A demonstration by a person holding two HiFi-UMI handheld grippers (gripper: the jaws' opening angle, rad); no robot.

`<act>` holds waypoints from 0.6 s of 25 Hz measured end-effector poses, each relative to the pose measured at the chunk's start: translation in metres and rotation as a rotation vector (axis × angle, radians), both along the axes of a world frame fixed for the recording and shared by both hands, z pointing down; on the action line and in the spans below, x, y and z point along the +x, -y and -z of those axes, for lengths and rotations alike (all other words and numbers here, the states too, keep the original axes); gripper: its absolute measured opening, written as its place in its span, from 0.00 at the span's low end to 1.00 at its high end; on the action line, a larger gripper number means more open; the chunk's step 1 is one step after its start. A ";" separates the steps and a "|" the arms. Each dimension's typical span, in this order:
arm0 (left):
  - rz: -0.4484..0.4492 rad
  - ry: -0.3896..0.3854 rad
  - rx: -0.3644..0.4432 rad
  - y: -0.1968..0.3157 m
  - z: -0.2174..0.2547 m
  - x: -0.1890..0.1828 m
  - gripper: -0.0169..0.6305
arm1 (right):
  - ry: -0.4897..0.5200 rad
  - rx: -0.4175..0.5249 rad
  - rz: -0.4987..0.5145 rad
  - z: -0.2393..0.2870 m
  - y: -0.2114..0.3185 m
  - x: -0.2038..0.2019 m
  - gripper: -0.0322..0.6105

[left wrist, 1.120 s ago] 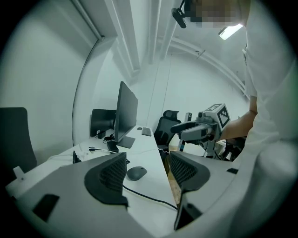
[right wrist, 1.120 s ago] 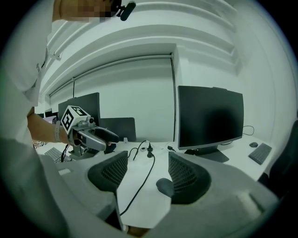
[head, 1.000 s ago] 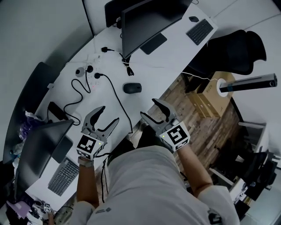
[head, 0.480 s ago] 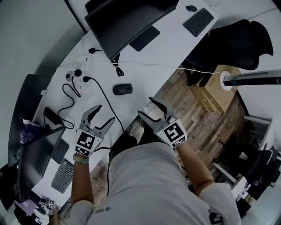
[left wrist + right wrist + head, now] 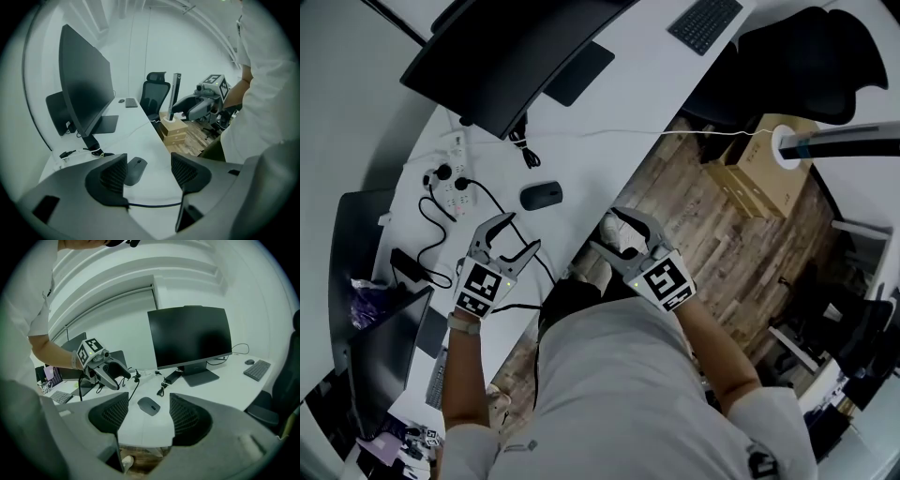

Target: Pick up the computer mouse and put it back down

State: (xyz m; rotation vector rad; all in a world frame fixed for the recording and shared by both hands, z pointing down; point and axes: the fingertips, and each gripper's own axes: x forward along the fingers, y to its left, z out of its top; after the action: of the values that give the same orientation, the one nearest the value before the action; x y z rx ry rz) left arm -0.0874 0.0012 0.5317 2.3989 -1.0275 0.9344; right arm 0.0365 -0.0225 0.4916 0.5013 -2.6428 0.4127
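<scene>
Left gripper: jaws apart, nothing between them, held over the desk near its edge. The mouse lies flat on the desk just ahead of this gripper, apart from its tips. In the left gripper view the left jaw partly hides it. A black cable crosses the desk below the jaws.

Right gripper: jaws apart, empty, held off the desk edge above the wood floor. The mouse sits ahead of it, seen in the gap between its jaws and clear of both. A monitor stands beyond the mouse. The 2 grippers are near each other, not touching, both pointed toward the mouse.
</scene>
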 end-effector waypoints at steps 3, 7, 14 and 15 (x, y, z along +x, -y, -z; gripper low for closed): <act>-0.054 0.040 -0.029 0.009 -0.014 0.004 0.45 | -0.005 -0.015 -0.020 -0.006 0.007 0.009 0.46; -0.105 0.073 -0.059 0.024 -0.034 0.007 0.45 | -0.013 -0.036 -0.055 -0.013 0.014 0.022 0.46; -0.184 0.132 -0.101 0.043 -0.070 0.011 0.46 | -0.032 -0.073 -0.125 -0.026 0.020 0.045 0.46; -0.191 0.136 -0.107 0.045 -0.075 0.011 0.46 | -0.036 -0.078 -0.136 -0.027 0.020 0.047 0.46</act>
State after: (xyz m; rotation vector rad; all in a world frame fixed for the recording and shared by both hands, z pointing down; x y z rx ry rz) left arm -0.0765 -0.0436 0.6069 2.4019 -0.7809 1.2018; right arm 0.0838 -0.0425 0.5185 0.6593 -2.5554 0.5413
